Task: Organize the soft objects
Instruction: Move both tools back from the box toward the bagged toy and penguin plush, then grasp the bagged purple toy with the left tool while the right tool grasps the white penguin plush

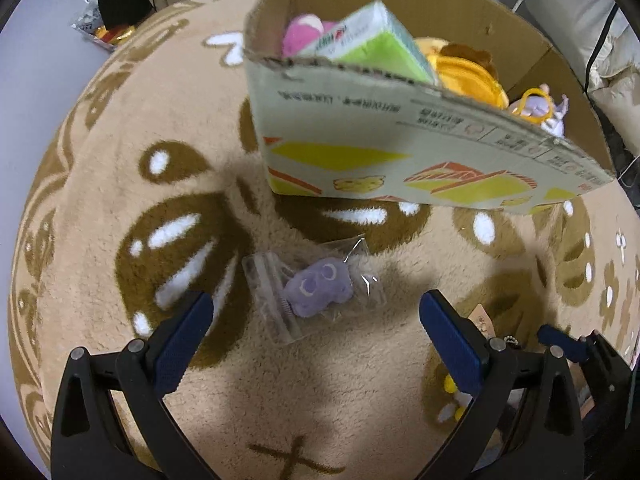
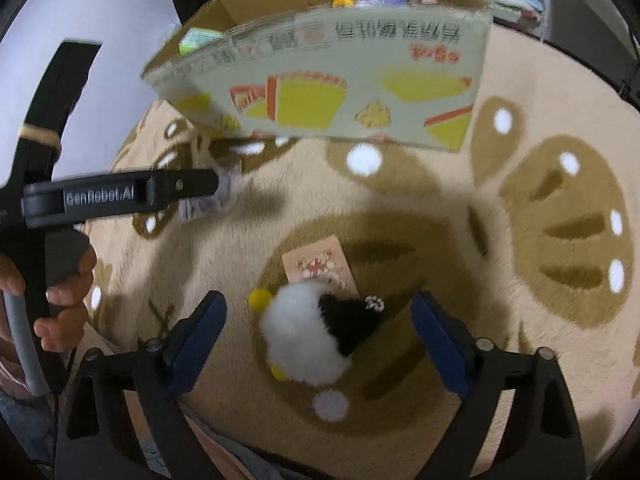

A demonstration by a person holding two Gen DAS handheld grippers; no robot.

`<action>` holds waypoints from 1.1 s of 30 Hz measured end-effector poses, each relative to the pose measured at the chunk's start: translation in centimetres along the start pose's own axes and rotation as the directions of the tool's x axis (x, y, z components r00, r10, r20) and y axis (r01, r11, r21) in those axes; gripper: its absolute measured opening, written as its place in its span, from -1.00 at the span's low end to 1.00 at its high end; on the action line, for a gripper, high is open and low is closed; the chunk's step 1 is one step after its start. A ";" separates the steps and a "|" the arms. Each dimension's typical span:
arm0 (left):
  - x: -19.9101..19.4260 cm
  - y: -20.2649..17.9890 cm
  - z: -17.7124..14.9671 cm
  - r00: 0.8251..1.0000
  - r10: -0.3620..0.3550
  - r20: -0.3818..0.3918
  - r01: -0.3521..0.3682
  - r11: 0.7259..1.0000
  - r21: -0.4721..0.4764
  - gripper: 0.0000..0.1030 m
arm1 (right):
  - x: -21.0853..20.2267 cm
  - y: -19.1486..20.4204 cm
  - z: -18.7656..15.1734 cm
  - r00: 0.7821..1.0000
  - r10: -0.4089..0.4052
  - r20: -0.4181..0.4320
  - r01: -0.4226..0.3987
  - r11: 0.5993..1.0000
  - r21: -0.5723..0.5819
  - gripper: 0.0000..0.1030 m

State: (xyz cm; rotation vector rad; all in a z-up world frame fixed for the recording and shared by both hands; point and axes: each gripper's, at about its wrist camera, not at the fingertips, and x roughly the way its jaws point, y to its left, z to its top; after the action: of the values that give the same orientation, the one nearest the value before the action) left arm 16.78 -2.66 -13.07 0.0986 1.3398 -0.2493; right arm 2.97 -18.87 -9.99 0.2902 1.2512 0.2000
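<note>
In the left wrist view a small purple plush in a clear zip bag (image 1: 316, 290) lies on the rug, just ahead of my open left gripper (image 1: 316, 320). Behind it stands a cardboard box (image 1: 400, 152) holding a pink plush (image 1: 300, 34), a green tissue pack (image 1: 372, 46) and yellow toys (image 1: 468, 76). In the right wrist view a white, black and yellow plush (image 2: 308, 340) with a card tag (image 2: 320, 264) lies between the fingers of my open right gripper (image 2: 320, 340). The left gripper (image 2: 120, 196) shows at the left over the bagged plush (image 2: 212, 196).
A beige and brown patterned rug (image 1: 120, 160) covers the floor. The box (image 2: 340, 92) stands at the far side of it. Snack packets (image 1: 104, 30) lie on the grey floor at the far left. White furniture (image 1: 600, 60) stands at the far right.
</note>
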 end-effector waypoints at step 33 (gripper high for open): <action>3.4 0.4 1.2 0.996 0.081 -0.038 -0.081 0.997 -0.016 0.49 | 1.9 0.4 -0.3 0.992 -0.100 -0.079 0.099 0.995 -0.026 0.06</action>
State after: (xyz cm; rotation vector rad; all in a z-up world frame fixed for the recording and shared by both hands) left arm 18.73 -2.94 -16.16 0.1434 1.3720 -0.1680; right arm 3.25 -17.91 -11.69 0.2021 1.3392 0.1404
